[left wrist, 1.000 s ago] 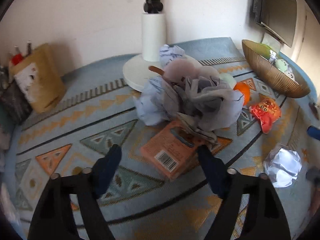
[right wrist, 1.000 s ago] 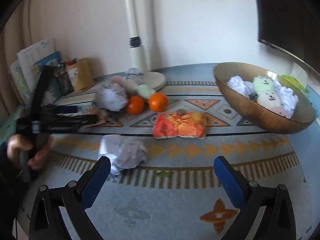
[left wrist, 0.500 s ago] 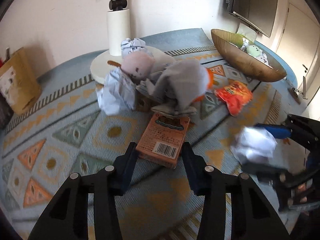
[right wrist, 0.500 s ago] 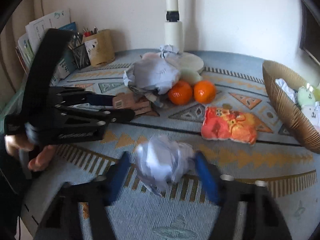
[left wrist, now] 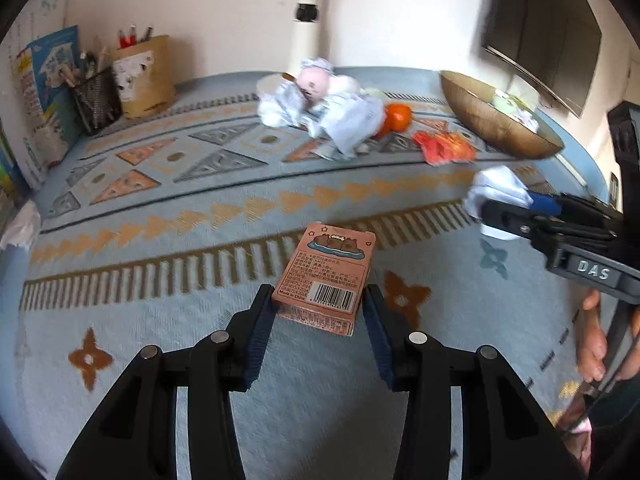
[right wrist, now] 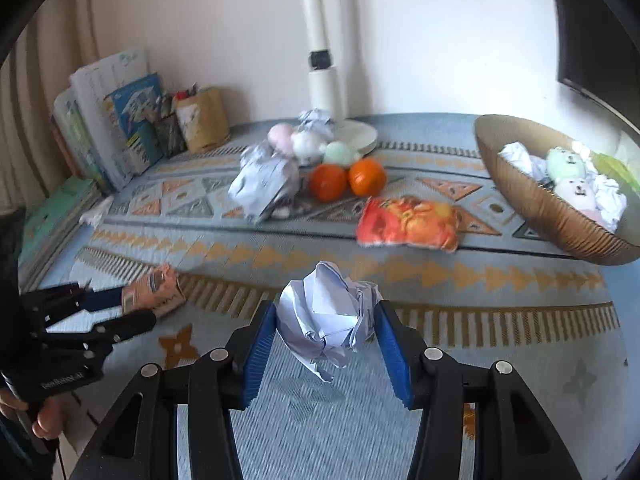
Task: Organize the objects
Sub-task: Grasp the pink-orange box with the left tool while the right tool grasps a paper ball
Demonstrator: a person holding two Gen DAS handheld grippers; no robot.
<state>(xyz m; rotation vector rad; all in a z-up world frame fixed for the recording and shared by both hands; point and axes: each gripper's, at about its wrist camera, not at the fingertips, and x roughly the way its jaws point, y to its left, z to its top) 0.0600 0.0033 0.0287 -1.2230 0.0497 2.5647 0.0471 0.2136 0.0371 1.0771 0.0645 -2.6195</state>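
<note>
The fingers (left wrist: 260, 322) of the left gripper (left wrist: 318, 316) are pinching a small orange box (left wrist: 326, 276) by its two long sides, holding it barcode end nearest the camera above the patterned blue cloth (left wrist: 192, 208); its jaws have just been closing onto that box. Further right, the right gripper (right wrist: 326, 326) is squeezing a crumpled ball of white paper (right wrist: 328, 312) between its blue pads, and its jaws too have just been closing on the paper, which is hanging clear of the cloth. Behind them, a heap of crumpled paper and soft toys (right wrist: 280, 168) is lying by the white lamp base (right wrist: 360, 134), with two oranges (right wrist: 346, 180) just beside it. An orange snack bag (right wrist: 408, 224) is lying near the oranges. At the far right a brown ribbed bowl (right wrist: 532, 204) is holding paper balls and small plush toys.
</note>
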